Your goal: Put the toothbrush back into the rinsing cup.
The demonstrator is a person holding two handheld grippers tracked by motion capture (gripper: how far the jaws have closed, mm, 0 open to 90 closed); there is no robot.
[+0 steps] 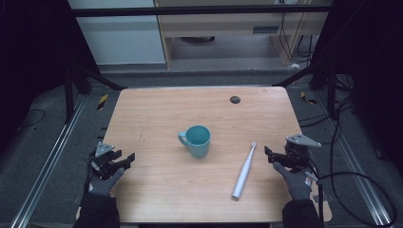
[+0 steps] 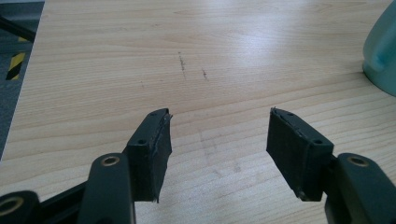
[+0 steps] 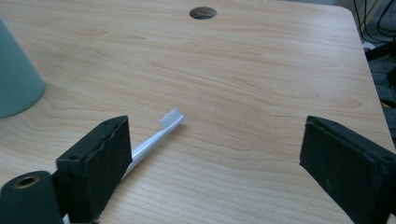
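white toothbrush [image 1: 244,169] is laid flat on the wooden table [image 1: 157,190], just beside the right gripper [image 1: 269,155], brush end near its wide-apart jaws. nothing is held. left gripper [image 1: 127,160] is spread wide too, well apart from the teal mug [image 1: 197,140].

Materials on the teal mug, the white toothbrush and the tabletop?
Teal mug with a handle: probably glazed ceramic; smooth, thick-walled, soft sheen, though plastic is possible. White electric-style toothbrush: plastic, smooth satin body, pale bristles at its tip. Light wooden table: wood or wood-look laminate; printed-looking grain, faint glare, few scuffs.
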